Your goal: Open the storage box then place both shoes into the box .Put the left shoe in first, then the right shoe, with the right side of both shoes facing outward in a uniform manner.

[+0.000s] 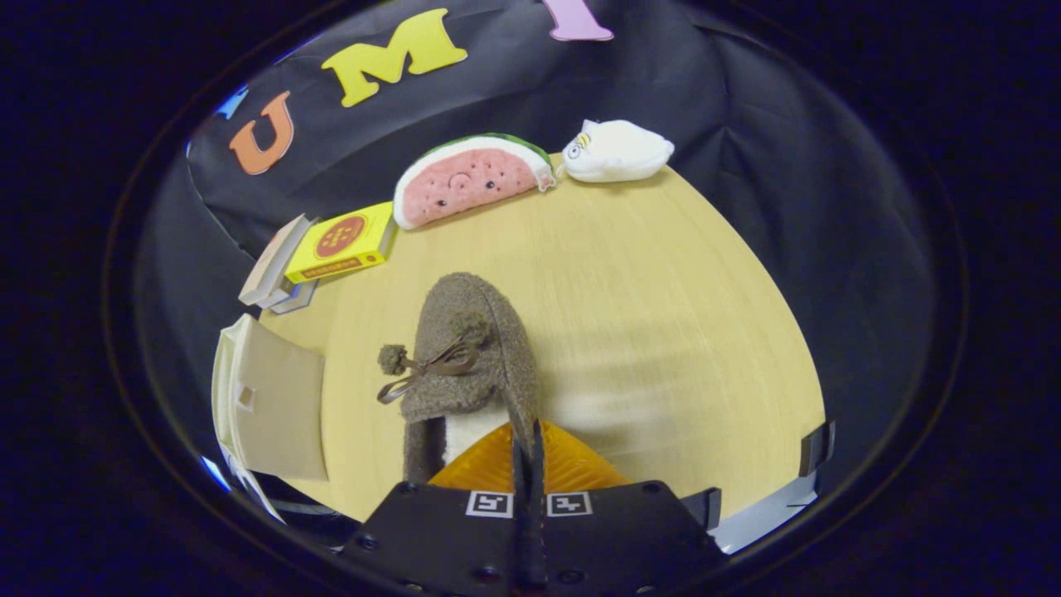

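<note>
A round pale wooden table (646, 332) stands against a wall of creased black cloth (746, 124). Soft light falls across the tabletop, leaving faint shadows on the wood grain.

My one camera rides on the gripper (528, 452) and looks forward along its two fingers. It sits high and tips down at the table (663, 315). The brown shoe (468, 348) is very near, right at the fingers. Far ahead I see the booth wall (746, 108).
</note>
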